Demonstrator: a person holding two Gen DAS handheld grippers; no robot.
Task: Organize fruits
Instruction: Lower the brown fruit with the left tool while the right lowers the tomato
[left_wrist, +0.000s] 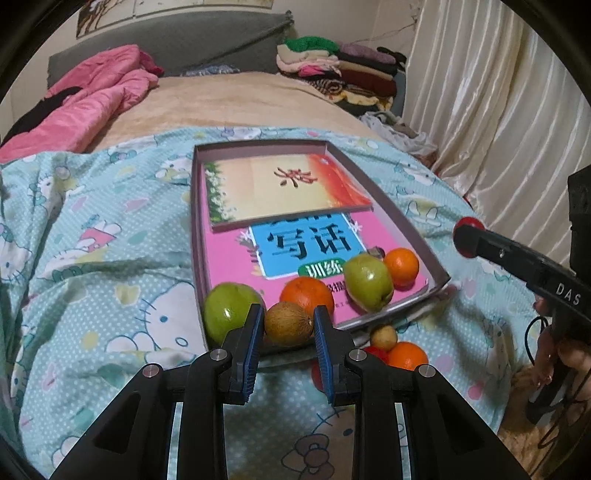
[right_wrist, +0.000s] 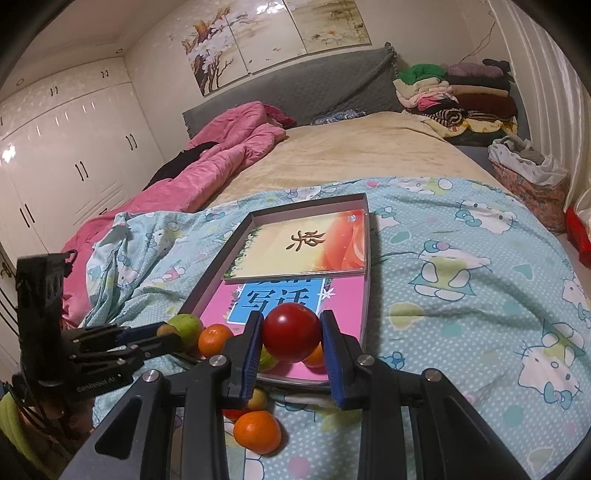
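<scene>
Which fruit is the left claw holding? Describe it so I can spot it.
Find the shallow grey cardboard tray on the blue cartoon-print bedsheet. At its near edge, the left claw grips a small brown oval kiwi, the only fuzzy brown fruit between green and orange ones.

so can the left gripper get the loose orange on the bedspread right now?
Probably not yet: the left gripper is shut on a kiwi. The orange lies uncovered beside the tray.
</scene>
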